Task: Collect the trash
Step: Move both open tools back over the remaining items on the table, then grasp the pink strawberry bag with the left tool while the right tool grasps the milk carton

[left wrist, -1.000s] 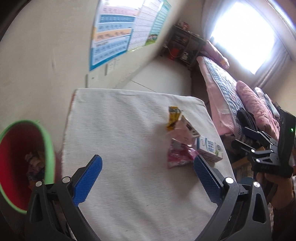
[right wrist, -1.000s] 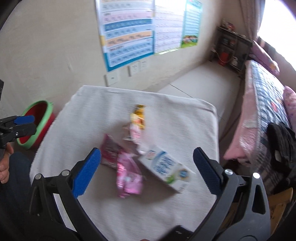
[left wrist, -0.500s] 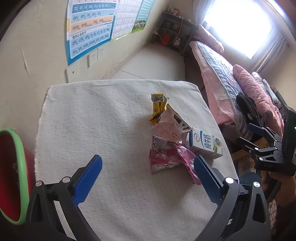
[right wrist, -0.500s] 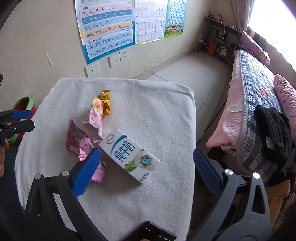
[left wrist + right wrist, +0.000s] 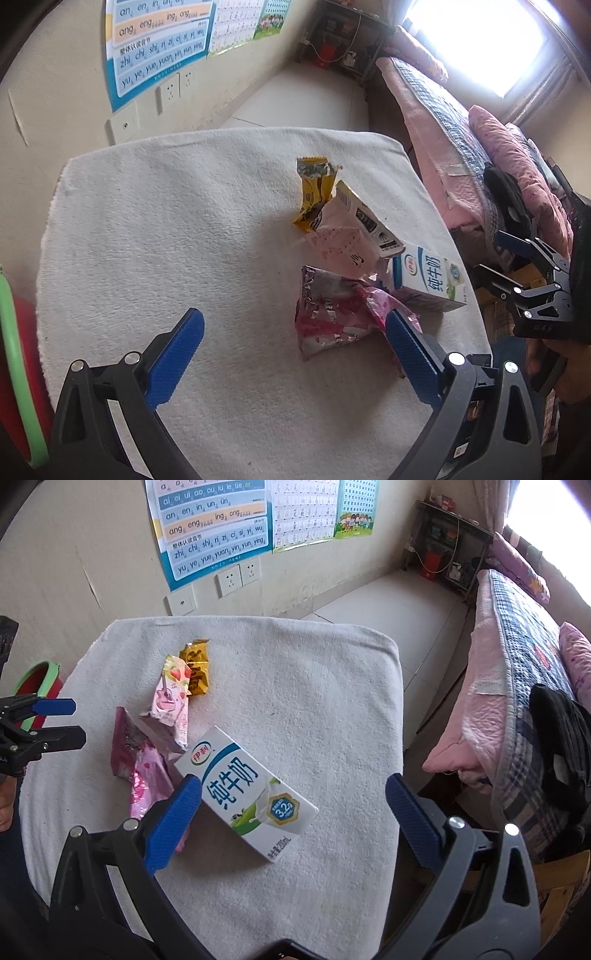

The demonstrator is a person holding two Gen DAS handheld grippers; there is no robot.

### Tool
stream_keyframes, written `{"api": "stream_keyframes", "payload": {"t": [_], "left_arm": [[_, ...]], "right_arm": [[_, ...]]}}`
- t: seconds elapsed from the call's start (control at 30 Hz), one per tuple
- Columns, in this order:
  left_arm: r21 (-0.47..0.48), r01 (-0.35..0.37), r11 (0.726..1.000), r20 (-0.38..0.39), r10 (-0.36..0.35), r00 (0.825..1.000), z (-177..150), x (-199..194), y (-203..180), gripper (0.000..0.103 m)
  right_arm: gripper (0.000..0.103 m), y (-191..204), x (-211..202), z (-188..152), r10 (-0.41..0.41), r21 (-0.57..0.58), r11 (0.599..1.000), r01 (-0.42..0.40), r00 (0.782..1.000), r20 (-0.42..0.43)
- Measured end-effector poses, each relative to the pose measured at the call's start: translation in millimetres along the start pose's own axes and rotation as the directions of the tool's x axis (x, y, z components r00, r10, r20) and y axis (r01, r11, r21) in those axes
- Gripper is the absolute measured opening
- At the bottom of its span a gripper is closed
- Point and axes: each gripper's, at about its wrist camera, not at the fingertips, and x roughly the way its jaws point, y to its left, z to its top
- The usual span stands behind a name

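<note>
Trash lies on a table covered with a white towel [image 5: 155,229] [image 5: 317,686]: a white and blue milk carton [image 5: 245,792] [image 5: 426,278], a torn pink foil wrapper [image 5: 328,317] [image 5: 142,771], a pale pink strawberry carton [image 5: 171,698] [image 5: 343,236] and a yellow wrapper [image 5: 314,192] [image 5: 195,666]. My left gripper [image 5: 293,356] is open, low over the towel's near side, with the pink wrapper by its right finger. My right gripper [image 5: 293,821] is open over the milk carton's near end. Each gripper also shows in the other's view: the right gripper [image 5: 517,266], the left gripper [image 5: 48,720].
A red bin with a green rim [image 5: 14,365] [image 5: 38,688] stands on the floor left of the table. A bed with pink and plaid bedding [image 5: 517,672] [image 5: 461,147] runs along the right. Posters and wall sockets [image 5: 236,578] are behind the table.
Both grippers have swung right and come closer to the trash. The bin has slid toward the left edge of the left wrist view. The milk carton now lies between the right gripper's fingers.
</note>
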Motion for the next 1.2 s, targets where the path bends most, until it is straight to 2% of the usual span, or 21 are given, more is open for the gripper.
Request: {"api": "stream_keyframes", "payload": {"t": [0.23,0.47,0.53,0.57,0.63,0.7,0.77,0.83,0.97,1.0,1.03,1.13,1.2], "left_arm": [[0.006,0.011,1.000,-0.031,-0.011,0.999,3.6,18.8,0.9,0.087],[0.033,0.044,0.998,-0.082,-0.042,0.996,3.4,40.0,-6.6,0.067],[0.047,0.052,0.998,-0.092,-0.047,0.995,3.3,44.7,-8.7,0.064],[0.053,0.056,0.997,-0.097,-0.051,0.994,3.4,46.9,-10.1,0.055],[0.064,0.055,0.996,-0.112,-0.048,0.993,3.2,51.8,-12.5,0.051],[0.073,0.058,0.996,-0.119,-0.049,0.992,3.0,53.4,-15.1,0.038],[0.082,0.062,0.995,-0.125,-0.051,0.991,2.7,54.7,-17.3,0.029],[0.088,0.071,0.994,-0.139,-0.059,0.989,1.8,58.1,-19.4,0.021],[0.087,0.077,0.993,-0.156,-0.063,0.986,-1.2,64.7,-18.9,0.018],[0.079,0.081,0.994,-0.153,-0.069,0.986,-1.0,65.0,-17.9,0.014],[0.065,0.089,0.994,-0.150,-0.078,0.986,-0.4,64.5,-16.2,0.005],[0.057,0.102,0.993,-0.130,-0.094,0.987,0.5,58.0,-14.8,0.002],[0.061,0.106,0.992,-0.122,-0.098,0.988,0.4,53.1,-15.6,0.001]], "right_arm": [[0.098,6.6,14.8,-0.8,0.002,-0.059,0.998,-0.004,1.000,-0.026],[0.098,17.4,26.8,-3.3,0.023,-0.128,0.991,-0.029,0.999,-0.048],[0.098,21.9,31.3,-5.0,0.022,-0.164,0.986,-0.031,0.998,-0.059],[0.098,23.9,33.8,-5.6,0.026,-0.179,0.983,-0.037,0.998,-0.066],[0.098,26.8,41.1,-7.1,0.033,-0.201,0.978,-0.049,0.996,-0.084],[0.097,28.8,48.2,-8.3,0.041,-0.211,0.975,-0.062,0.994,-0.104],[0.093,31.9,54.6,-9.7,0.043,-0.229,0.971,-0.070,0.992,-0.121],[0.082,34.1,58.8,-11.5,0.058,-0.233,0.968,-0.090,0.989,-0.139],[0.077,40.3,59.4,-12.7,0.066,-0.252,0.962,-0.101,0.987,-0.144],[0.072,40.2,58.4,-12.4,0.071,-0.249,0.963,-0.106,0.987,-0.144],[0.068,39.9,57.1,-12.1,0.077,-0.246,0.963,-0.111,0.987,-0.144],[0.059,37.1,53.0,-12.0,0.088,-0.233,0.965,-0.120,0.986,-0.140],[0.057,33.5,51.2,-12.3,0.106,-0.215,0.967,-0.134,0.985,-0.138]]}}
